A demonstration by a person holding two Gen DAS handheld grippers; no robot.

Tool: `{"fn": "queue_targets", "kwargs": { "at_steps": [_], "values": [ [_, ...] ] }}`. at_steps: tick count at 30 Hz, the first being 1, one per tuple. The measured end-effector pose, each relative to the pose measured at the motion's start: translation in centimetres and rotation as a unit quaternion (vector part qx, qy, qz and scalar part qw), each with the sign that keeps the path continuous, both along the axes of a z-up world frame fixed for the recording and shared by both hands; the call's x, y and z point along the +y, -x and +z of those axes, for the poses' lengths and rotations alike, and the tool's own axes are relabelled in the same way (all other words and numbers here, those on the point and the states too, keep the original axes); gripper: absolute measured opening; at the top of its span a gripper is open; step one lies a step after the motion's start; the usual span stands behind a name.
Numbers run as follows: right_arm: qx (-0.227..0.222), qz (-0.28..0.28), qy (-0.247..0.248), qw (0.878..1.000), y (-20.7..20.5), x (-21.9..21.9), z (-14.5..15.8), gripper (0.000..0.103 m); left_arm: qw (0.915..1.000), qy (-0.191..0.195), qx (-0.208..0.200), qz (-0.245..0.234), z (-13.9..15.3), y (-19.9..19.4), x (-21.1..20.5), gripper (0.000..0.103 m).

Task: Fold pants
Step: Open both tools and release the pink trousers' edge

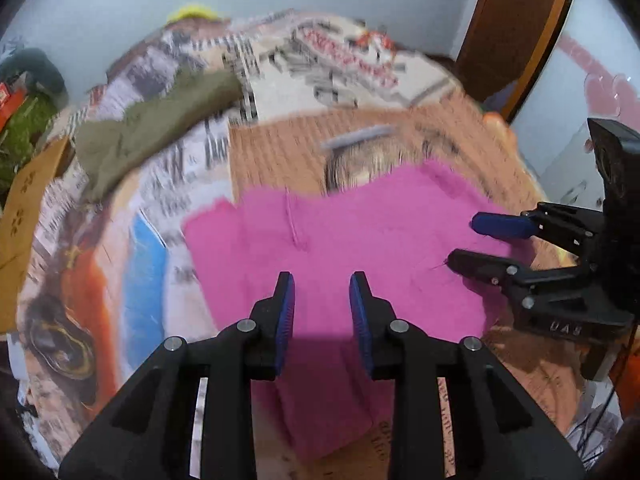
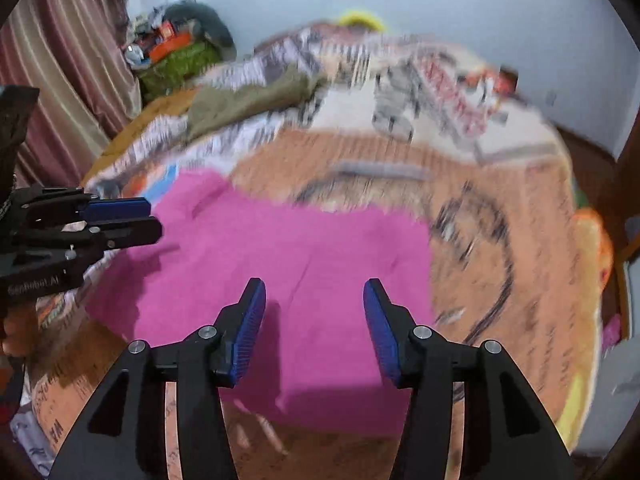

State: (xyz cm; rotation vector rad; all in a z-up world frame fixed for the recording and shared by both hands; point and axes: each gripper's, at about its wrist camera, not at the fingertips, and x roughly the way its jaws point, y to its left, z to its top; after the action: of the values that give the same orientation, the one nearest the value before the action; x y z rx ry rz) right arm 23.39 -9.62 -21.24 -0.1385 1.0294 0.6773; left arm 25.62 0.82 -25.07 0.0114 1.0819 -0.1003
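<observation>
The pink pants (image 2: 280,264) lie spread flat on the printed bedcover (image 2: 500,216), directly ahead of both grippers at 12 o'clock. Their long axis appears to run from 9 to 3 o'clock across both views, though motion blur softens the edges. The right gripper (image 2: 314,320) hangs above the cloth's near half, jaws wide apart and holding nothing. The left gripper (image 1: 322,308) hovers over the near middle, its 2 fingers parted with only a narrow gap, also empty. In the left wrist view the right gripper enters from 3 o'clock, just above the pants' right edge. Both look about equally near, so the near hem seems the likely next grasp.
</observation>
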Motion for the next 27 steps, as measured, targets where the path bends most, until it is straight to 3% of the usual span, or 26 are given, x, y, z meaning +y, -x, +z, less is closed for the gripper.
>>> {"fn": "queue_targets", "kwargs": {
  "at_steps": [2,6,9,13,15,27],
  "values": [
    [0.019,-0.008,0.003,1.0,0.6,-0.2,-1.6,0.047,1.0,-0.008,0.002,0.003,-0.9,0.5,-0.2,0.03],
    [0.015,-0.012,-0.004,1.0,1.7,-1.1,-1.4,0.047,1.0,0.006,-0.002,0.002,-0.7,1.5,0.6,0.03],
    [0.015,-0.013,-0.006,1.0,2.3,-1.7,-1.3,0.047,0.9999,-0.016,-0.005,0.0,-0.6,2.5,0.7,0.031],
    [0.013,-0.025,-0.007,1.0,2.9,-2.4,-1.2,0.047,0.9999,-0.012,-0.001,-0.001,-0.7,3.9,1.4,0.031],
    [0.014,-0.03,-0.008,0.999,3.3,-2.7,-1.1,0.047,0.9998,-0.019,-0.001,0.005,-0.8,4.5,1.8,0.038],
    [0.026,-0.076,0.016,0.997,4.2,-6.0,-1.6,0.051,0.9987,-0.051,0.003,0.007,-0.8,6.8,3.2,0.045]
  ]
}}
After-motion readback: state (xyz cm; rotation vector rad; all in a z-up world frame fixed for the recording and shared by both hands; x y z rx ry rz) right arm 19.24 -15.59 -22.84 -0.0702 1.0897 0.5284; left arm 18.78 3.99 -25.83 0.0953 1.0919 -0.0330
